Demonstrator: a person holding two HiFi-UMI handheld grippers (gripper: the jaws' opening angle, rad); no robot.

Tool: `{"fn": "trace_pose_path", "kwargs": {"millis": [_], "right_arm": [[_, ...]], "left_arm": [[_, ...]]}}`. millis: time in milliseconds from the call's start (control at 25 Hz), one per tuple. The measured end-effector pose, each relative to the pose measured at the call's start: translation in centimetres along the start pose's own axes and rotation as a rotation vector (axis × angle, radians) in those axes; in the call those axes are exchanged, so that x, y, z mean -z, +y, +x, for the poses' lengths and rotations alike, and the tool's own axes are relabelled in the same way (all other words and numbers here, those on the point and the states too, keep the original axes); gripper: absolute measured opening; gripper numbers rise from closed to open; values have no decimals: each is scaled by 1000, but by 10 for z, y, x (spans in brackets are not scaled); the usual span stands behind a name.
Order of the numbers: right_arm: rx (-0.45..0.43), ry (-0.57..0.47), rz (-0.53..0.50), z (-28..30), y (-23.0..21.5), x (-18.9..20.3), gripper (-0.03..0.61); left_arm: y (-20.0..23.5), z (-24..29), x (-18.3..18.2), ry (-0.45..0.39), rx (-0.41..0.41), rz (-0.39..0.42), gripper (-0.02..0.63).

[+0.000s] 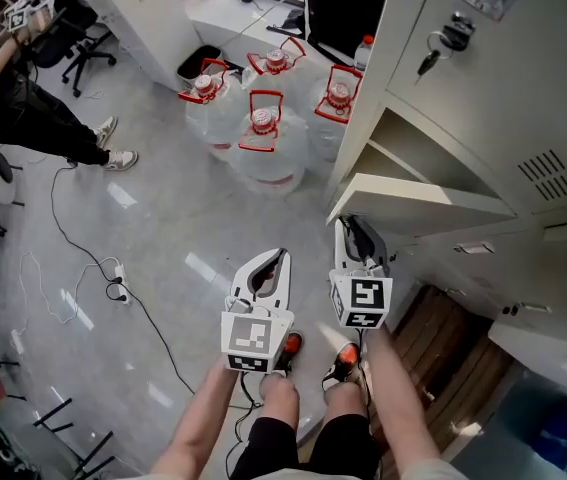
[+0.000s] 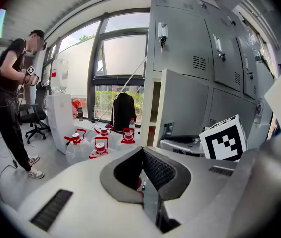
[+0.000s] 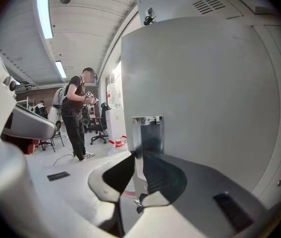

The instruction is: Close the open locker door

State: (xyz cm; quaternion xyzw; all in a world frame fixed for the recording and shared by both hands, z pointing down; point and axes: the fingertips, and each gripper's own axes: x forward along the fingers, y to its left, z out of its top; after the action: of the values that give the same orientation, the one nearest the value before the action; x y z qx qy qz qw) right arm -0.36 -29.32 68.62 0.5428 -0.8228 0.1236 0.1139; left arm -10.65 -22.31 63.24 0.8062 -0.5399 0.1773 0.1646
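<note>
Pale grey locker door [image 1: 418,200], clear water jugs [image 1: 263,138] with red handles and caps

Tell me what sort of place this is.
Probably an office or lab workspace: a bank of grey metal lockers with one locker door open, water jugs on the floor, and an office chair.

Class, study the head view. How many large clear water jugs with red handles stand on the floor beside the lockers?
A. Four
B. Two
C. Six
A: four water jugs with red caps and handles stand clustered on the floor next to the lockers, and the left gripper view shows the same four.
</note>
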Motion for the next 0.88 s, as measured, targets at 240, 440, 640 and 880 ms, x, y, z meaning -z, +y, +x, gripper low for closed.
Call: {"fn": "trace_pose_path", "kwargs": {"millis": [240,440,640,880], "right_arm": [[13,-6,3,21,-11,-8,60],[26,-14,5,33,-18,-12,60],[47,-22,5,43,-26,-16,60],[72,-42,-12,54,-34,-20,60]], "left_arm": [[4,11,-1,3,-7,-10,21],[9,17,-1,7,-14,-16,21],[14,20,-2,4,-28,-22,21],[17,24,-1,6,-34,-28,21]]}}
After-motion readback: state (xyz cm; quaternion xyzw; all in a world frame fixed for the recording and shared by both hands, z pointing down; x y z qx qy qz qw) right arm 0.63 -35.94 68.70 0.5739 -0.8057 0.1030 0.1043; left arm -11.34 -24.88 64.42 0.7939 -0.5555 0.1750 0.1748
